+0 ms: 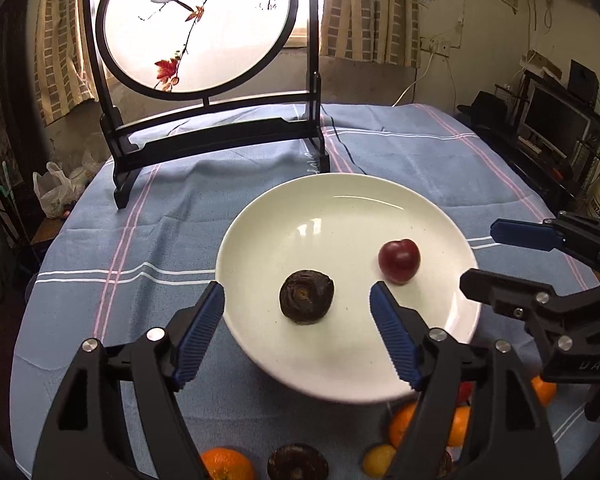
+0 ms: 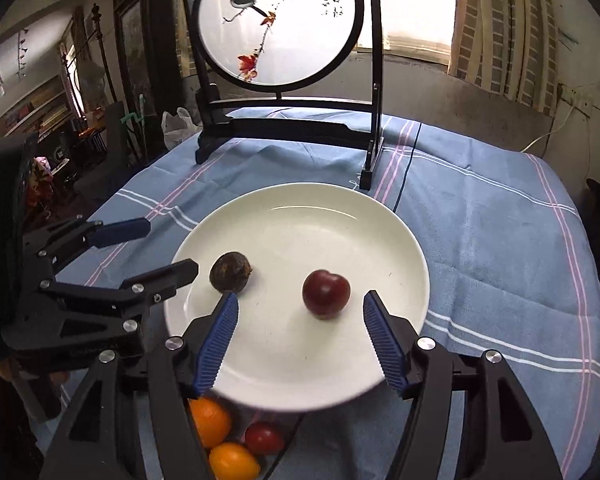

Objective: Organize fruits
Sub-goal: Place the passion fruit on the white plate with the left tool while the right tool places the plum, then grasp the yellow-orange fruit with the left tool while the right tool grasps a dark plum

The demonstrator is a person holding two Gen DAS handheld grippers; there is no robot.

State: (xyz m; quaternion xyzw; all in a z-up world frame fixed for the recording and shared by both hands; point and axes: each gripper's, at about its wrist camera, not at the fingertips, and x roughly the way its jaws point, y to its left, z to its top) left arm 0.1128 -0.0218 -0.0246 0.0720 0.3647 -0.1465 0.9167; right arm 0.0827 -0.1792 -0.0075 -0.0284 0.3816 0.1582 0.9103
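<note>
Two fruits on the white plate (image 1: 340,216)

Both claws, left (image 1: 298,300) and right (image 2: 300,312), stood spread and empty (pads touching nothing); dark brown fruit (image 1: 307,296) and red plum (image 2: 326,294) lay apart on it.

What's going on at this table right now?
A person is sorting fruit with two handheld grippers. A dark brown fruit and a red plum lie apart on the white plate. The left gripper and right gripper hover open over the plate's near edge, each with one fruit in front of it, touching neither. Oranges and other fruit wait on the blue cloth nearer the person.
</note>
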